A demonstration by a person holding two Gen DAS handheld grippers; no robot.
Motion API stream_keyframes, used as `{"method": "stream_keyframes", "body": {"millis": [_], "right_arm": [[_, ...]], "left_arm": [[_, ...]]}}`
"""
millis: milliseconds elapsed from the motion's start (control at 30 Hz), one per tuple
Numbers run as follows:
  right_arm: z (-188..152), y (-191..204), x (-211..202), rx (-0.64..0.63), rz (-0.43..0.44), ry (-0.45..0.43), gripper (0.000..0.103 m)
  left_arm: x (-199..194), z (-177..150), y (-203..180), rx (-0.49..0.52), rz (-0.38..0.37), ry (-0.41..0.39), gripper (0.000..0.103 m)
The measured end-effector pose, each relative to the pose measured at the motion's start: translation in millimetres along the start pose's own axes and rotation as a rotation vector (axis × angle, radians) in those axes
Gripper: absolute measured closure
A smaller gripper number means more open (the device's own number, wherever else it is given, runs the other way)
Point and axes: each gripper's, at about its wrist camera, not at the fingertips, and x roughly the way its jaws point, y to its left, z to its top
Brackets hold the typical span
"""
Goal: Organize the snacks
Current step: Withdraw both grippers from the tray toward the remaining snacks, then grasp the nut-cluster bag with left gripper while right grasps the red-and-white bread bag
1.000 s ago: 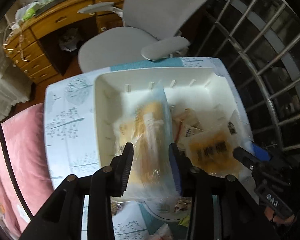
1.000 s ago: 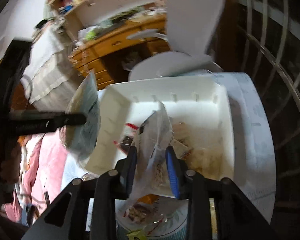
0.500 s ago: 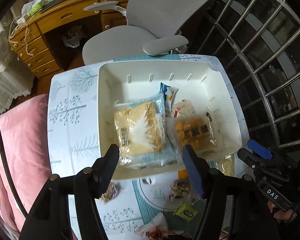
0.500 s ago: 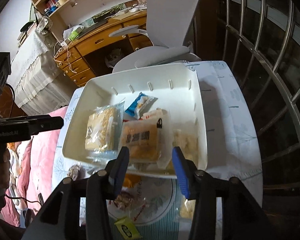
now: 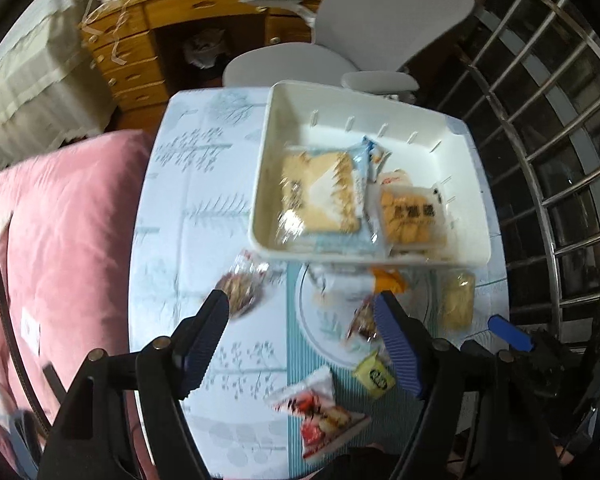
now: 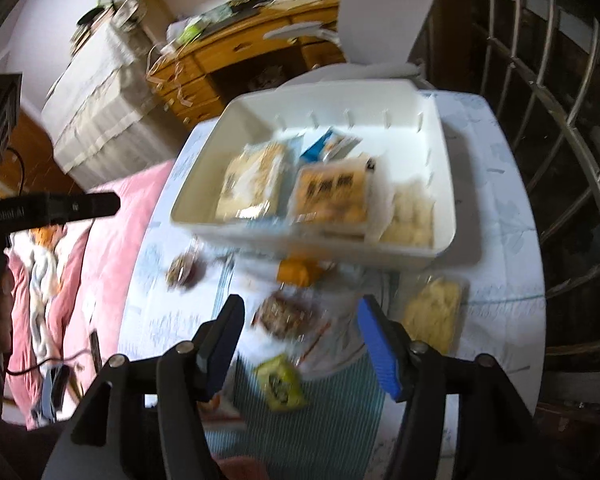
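While both my grippers hang wide and empty, loose packets lie below. The brown packet (image 6: 286,314) sits between my right gripper (image 6: 300,322) fingers; my left gripper (image 5: 302,318) is farther off.

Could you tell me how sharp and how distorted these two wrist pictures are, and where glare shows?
Left wrist view: motion-smeared, the white bin and its snack packets soft, glare on the clear wrapper, fisheye bending the metal railing. Right wrist view: blurrier, the small yellow packet streaked and its print unreadable, corners dark, the desk curved.
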Motion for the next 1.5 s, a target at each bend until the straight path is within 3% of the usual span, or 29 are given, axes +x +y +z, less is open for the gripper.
{"method": "stream_keyframes", "body": {"millis": [200,367,500,633,867,1000,1200,1500], "right_arm": [[-34,10,11,0.007,0.084,0.090,0.042],[-58,27,26,-0.030,0.099,0.161,0.042],[-73,44,37,-0.060,0.104,0.198,0.042],[-84,57,42,-0.070,0.097,0.189,0.042],[-107,83,51,-0.029,0.054,0.121,0.041],[-119,102,56,0.027,-0.012,0.074,0.032],[-127,124,68,0.103,-0.147,0.010,0.030],[-129,152,102,0.020,-0.393,-0.004,0.025]], "left_arm": [[6,-36,17,-0.079,0.008,0.066,0.029],[20,-56,22,-0.050,0.039,0.107,0.029],[32,-62,30,-0.032,0.011,0.113,0.029],[40,-63,40,0.011,-0.019,0.075,0.029],[63,-61,55,0.181,-0.095,0.026,0.029],[76,-58,63,0.271,-0.134,0.008,0.029],[105,-43,70,0.375,-0.190,0.042,0.029],[151,-14,73,0.426,-0.219,0.035,0.029]]}}
